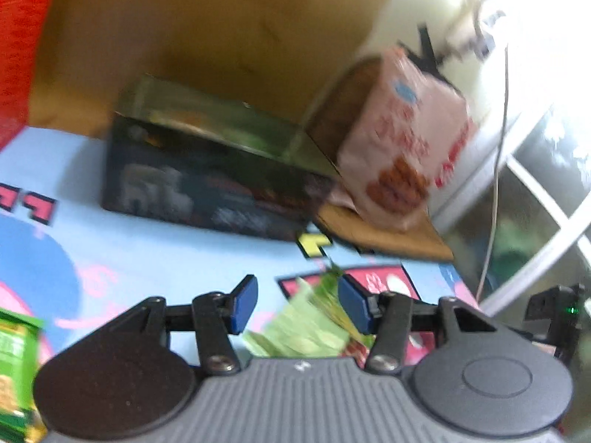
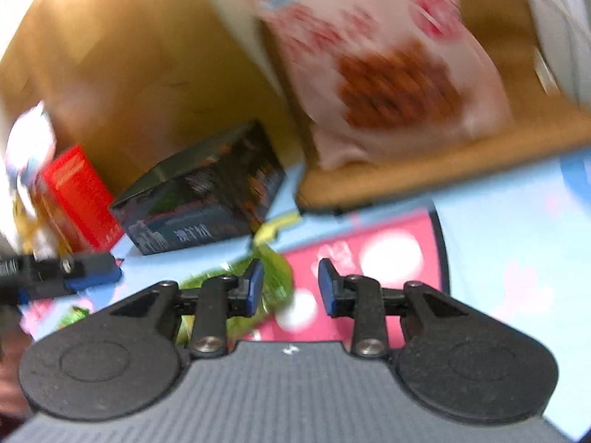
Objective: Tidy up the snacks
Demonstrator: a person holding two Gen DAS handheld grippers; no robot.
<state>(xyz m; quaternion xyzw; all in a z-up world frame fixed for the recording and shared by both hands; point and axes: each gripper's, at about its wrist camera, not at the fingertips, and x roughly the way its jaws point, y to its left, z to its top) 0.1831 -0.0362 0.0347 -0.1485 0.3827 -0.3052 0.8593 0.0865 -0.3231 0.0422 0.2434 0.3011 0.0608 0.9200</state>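
Observation:
A crumpled light-green snack packet [image 1: 306, 328] lies on the cartoon-print blue mat [image 1: 147, 251] just under my left gripper [image 1: 297, 304]. The jaws stand apart, the packet's top beside the right pad, mat showing by the left pad. In the right wrist view the same green packet [image 2: 275, 277] sits behind the left finger of my right gripper [image 2: 291, 288], which is open over a pink patch of the mat [image 2: 480, 243]. A pink snack bag [image 1: 402, 140] [image 2: 388, 74] stands on a cardboard flap [image 2: 424, 170]. A black box [image 1: 207, 181] [image 2: 207, 203] lies beside it.
A big cardboard box [image 1: 184, 37] stands behind the black box. A red box [image 2: 77, 195] stands left of the black box. Another green packet [image 1: 14, 369] lies at the lower left. A blue-padded finger [image 2: 88, 277] of the left gripper reaches in from the left. Both views are blurred.

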